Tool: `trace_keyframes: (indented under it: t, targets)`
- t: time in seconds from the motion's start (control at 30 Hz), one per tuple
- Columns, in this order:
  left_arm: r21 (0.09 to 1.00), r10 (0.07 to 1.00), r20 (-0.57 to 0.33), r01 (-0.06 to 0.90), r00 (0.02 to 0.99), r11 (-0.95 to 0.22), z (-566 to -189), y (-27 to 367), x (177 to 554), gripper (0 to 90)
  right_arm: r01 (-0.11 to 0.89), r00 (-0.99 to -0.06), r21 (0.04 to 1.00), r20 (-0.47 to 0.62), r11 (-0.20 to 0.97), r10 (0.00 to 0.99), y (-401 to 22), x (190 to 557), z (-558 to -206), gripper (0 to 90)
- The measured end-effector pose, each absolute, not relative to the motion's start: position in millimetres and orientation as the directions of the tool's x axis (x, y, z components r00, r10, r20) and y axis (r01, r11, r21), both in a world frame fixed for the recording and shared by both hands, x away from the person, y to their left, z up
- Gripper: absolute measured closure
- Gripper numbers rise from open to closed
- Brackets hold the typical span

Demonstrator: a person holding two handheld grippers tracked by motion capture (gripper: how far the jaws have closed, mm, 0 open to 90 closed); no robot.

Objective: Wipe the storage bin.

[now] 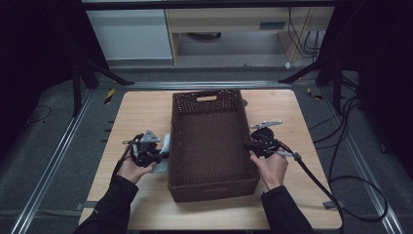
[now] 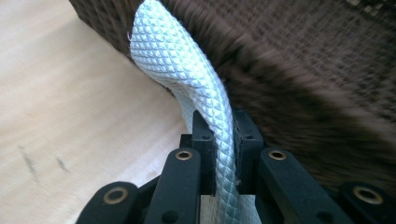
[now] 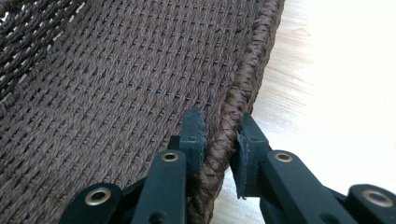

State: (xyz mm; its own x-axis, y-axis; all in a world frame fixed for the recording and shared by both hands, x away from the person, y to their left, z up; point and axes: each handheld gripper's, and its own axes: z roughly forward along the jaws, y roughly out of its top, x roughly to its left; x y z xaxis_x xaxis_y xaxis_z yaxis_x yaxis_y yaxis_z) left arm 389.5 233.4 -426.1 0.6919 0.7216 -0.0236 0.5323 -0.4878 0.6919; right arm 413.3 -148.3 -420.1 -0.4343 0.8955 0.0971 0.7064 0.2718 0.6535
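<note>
The left gripper (image 2: 223, 140) has its fingers clamped on a white quilted cloth (image 2: 187, 70), which arches from between them against the brown woven basket (image 1: 209, 141) on the counter (image 1: 141, 112). The right gripper (image 3: 223, 140) has its fingers pinched on the basket's braided rim (image 3: 238, 93), one inside the wall, one outside.

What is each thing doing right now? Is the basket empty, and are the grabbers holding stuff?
Basket: upright on the table, empty inside as far as the high view shows.
White cloth: folded, pinched, leaning against the basket's outer left wall.
Left gripper: shut on the white cloth.
Right gripper: fingers closed on the basket's right rim, one inside, one outside.
Table: holds the basket.
</note>
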Motion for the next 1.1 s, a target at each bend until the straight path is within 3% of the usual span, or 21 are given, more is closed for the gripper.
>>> trace_keyframes:
  t: [0.23,0.37,0.6,1.1]
  targets:
    - [0.702,0.716,-0.019,0.519,0.698,-0.487,-422,235,385,81.5,0.707,-0.434,0.650,0.089,0.278,0.897,-148,418,-420,72.0]
    - [0.666,0.708,-0.038,0.546,0.705,-0.509,-439,231,381,81.5,0.682,-0.449,0.672,0.075,0.288,0.890,-150,416,-417,63.4]
    - [0.598,0.695,-0.071,0.588,0.715,-0.544,-471,227,373,81.5,0.672,-0.474,0.672,0.067,0.311,0.878,-152,408,-413,61.6]
    - [0.709,0.709,-0.040,0.520,0.704,-0.476,-420,236,367,81.5,0.703,-0.446,0.657,0.109,0.272,0.889,-151,410,-420,76.6]
